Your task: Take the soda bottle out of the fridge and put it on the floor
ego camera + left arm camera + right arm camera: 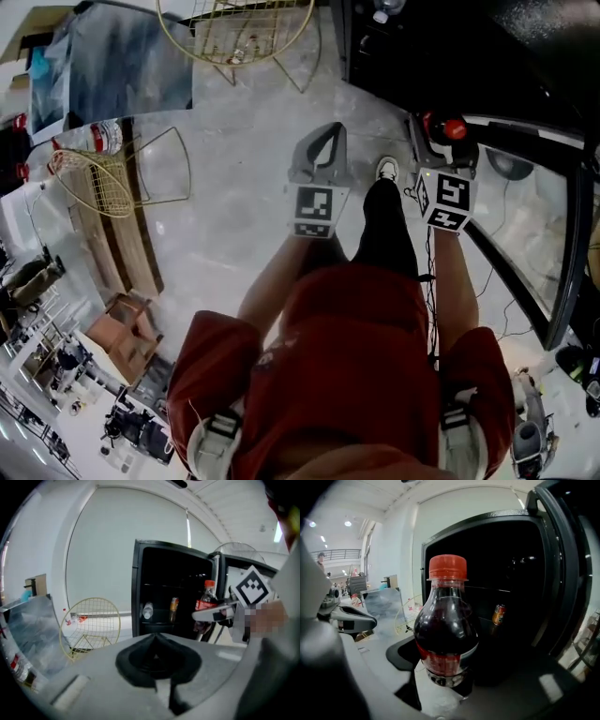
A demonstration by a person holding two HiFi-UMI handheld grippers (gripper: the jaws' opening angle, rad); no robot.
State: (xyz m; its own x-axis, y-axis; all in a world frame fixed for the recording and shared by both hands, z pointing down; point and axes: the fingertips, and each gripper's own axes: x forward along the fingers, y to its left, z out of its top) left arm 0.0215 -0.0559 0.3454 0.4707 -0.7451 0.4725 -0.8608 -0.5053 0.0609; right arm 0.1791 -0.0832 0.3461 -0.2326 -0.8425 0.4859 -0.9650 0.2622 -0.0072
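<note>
The soda bottle (446, 630), dark cola with a red cap and red label, stands upright between the jaws of my right gripper (450, 667), which is shut on its lower body. It hangs in the air in front of the open black fridge (511, 573). In the head view only its red cap (454, 128) shows above the right gripper (441, 142). My left gripper (326, 131) hangs beside it to the left, shut and holding nothing. The left gripper view shows the bottle (206, 599) held before the fridge (168, 573).
An orange can (499, 614) and a clear water bottle (147, 610) stand on a fridge shelf. The fridge door (562, 573) stands open at the right. Gold wire chairs (234, 33) (103, 178) and wooden boards (117, 244) stand on the grey floor (234, 122). My shoe (386, 169) is below the grippers.
</note>
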